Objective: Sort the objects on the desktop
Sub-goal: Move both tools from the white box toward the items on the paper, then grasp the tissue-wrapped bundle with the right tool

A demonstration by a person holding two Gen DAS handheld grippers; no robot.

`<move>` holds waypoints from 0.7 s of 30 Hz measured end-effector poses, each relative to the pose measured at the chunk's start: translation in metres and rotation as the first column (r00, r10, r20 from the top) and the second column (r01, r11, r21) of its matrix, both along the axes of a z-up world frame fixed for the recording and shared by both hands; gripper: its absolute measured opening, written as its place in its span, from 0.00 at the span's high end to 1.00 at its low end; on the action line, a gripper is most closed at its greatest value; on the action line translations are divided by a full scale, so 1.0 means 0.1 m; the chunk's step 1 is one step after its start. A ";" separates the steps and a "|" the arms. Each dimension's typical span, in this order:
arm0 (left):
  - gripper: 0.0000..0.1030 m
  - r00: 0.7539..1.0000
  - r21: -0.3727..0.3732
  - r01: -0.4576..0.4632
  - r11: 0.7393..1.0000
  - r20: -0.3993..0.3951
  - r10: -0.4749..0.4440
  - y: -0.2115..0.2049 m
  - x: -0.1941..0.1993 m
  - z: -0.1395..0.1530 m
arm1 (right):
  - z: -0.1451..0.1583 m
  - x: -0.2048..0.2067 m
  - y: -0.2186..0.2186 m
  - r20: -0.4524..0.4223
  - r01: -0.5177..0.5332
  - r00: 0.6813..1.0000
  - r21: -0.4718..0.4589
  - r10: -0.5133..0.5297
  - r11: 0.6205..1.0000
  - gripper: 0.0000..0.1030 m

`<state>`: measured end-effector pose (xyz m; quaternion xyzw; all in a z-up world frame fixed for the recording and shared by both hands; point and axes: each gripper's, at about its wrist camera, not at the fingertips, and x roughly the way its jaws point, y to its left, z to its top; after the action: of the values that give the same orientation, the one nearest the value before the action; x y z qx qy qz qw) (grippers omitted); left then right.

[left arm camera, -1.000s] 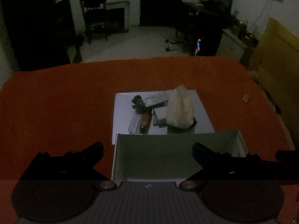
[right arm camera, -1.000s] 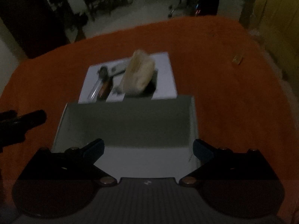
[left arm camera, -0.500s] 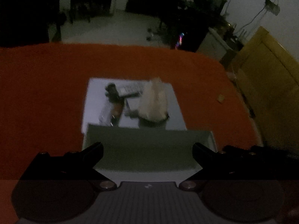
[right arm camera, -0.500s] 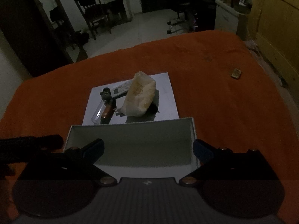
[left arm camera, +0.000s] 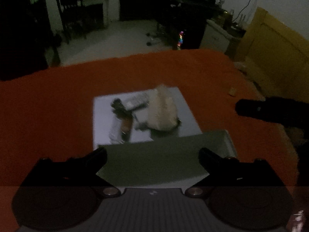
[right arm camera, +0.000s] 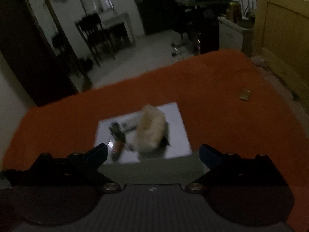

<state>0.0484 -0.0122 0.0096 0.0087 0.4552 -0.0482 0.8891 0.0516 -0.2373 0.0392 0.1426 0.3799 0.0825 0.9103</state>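
On the orange cloth lies a white sheet (left arm camera: 102, 116) (right arm camera: 179, 135) carrying a pale crumpled bag (left arm camera: 162, 110) (right arm camera: 150, 131), a brown tube (left arm camera: 126, 123) (right arm camera: 118, 147), a clear tube (left arm camera: 114, 131), a grey remote (left arm camera: 136, 100) and a small dark object (left arm camera: 116, 103) (right arm camera: 115, 127). In front of the sheet stands an open grey box (left arm camera: 166, 158) (right arm camera: 154, 171). My left gripper (left arm camera: 152, 156) hangs open above the box. Just as open, my right gripper (right arm camera: 153, 153) is over the box's far wall; it also shows as a dark shape (left arm camera: 270, 112) at the right of the left wrist view.
A small yellowish item (left arm camera: 232, 91) (right arm camera: 244, 95) lies on the cloth (left arm camera: 48, 106) far right. Beyond the far edge are a dark chair (left arm camera: 71, 13), a desk and floor. A yellow wooden panel (left arm camera: 274, 44) stands to the right.
Both cameras have swung and risen, so less of the box and more of the room shows. The right gripper now appears at the right of the left view. Objects on the sheet have not moved.
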 end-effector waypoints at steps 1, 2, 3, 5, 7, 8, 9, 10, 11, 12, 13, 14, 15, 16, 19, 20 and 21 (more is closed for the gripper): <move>0.01 1.000 0.036 -0.013 0.999 0.011 0.013 -0.03 0.02 0.01 | 0.03 -0.02 -0.06 0.030 0.007 1.000 0.015 -0.008 1.000 0.00; 0.01 0.999 0.066 -0.027 0.997 0.024 0.026 -0.04 0.03 0.02 | 0.06 -0.02 -0.05 0.050 -0.002 0.999 0.000 0.002 1.000 0.00; 0.01 0.998 0.094 -0.045 0.995 0.041 0.041 -0.06 0.06 0.03 | 0.07 -0.01 -0.02 0.065 -0.010 0.998 -0.014 0.011 1.000 0.00; 0.01 0.995 0.109 -0.059 0.992 0.085 0.050 -0.01 0.06 0.06 | 0.10 0.00 0.02 0.093 -0.026 0.995 -0.041 0.030 0.999 0.00; 0.01 0.992 0.085 -0.078 0.993 0.109 0.069 0.08 0.09 0.08 | 0.11 0.04 0.05 0.106 -0.036 0.993 -0.053 0.042 0.998 0.00; 0.01 0.990 0.073 -0.098 0.993 0.110 0.089 0.12 0.12 0.08 | 0.08 0.09 0.03 0.087 -0.038 0.995 -0.039 0.041 0.999 0.00; 0.01 0.989 0.078 -0.109 0.991 0.106 0.100 0.15 0.17 0.08 | 0.05 0.13 0.01 0.066 -0.039 0.997 -0.023 0.040 0.999 0.00; 0.01 0.989 0.084 -0.119 0.989 0.101 0.110 0.18 0.22 0.08 | 0.01 0.19 -0.02 0.036 -0.041 0.999 0.007 0.040 0.999 0.00; 0.01 0.991 0.093 -0.110 0.990 0.083 0.103 0.21 0.27 0.07 | -0.03 0.25 -0.05 0.010 -0.026 1.000 0.026 0.026 0.999 0.00; 0.01 0.993 0.101 -0.101 0.990 0.065 0.094 0.23 0.32 0.06 | -0.07 0.31 -0.08 -0.017 -0.009 1.000 0.044 0.010 0.999 0.00; 0.01 0.996 0.099 -0.078 0.992 0.043 0.074 0.26 0.37 0.03 | -0.11 0.37 -0.10 -0.043 0.008 0.999 0.061 -0.005 0.998 0.00; 0.01 0.997 0.094 -0.067 0.993 0.039 0.063 0.27 0.40 0.00 | -0.16 0.43 -0.12 -0.063 0.009 0.998 0.069 -0.005 0.998 0.00; 0.01 0.998 0.089 -0.056 0.994 0.036 0.053 0.29 0.43 -0.03 | -0.21 0.49 -0.13 -0.083 0.008 0.997 0.076 -0.002 0.997 0.00; 0.01 0.998 0.088 -0.048 0.995 0.039 0.044 0.28 0.45 -0.08 | -0.26 0.56 -0.14 -0.102 0.007 0.995 0.083 0.001 0.996 0.00; 0.01 0.999 0.086 -0.009 0.996 0.045 0.006 0.26 0.49 -0.22 | -0.46 0.74 -0.22 -0.157 -0.010 0.987 0.089 0.024 0.996 0.01; 0.01 0.999 0.087 -0.001 0.996 0.044 -0.003 0.25 0.51 -0.26 | -0.51 0.81 -0.23 -0.167 -0.020 0.985 0.085 0.034 0.996 0.02; 0.01 0.999 0.070 0.011 0.997 0.035 -0.013 0.24 0.55 -0.32 | -0.53 0.88 -0.24 -0.171 -0.032 0.984 0.083 0.046 0.996 0.02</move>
<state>0.1035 0.0119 -0.0226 0.0434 0.4409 -0.0374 0.8957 0.1395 -0.2612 -0.0134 0.1779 0.4567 0.1028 0.8656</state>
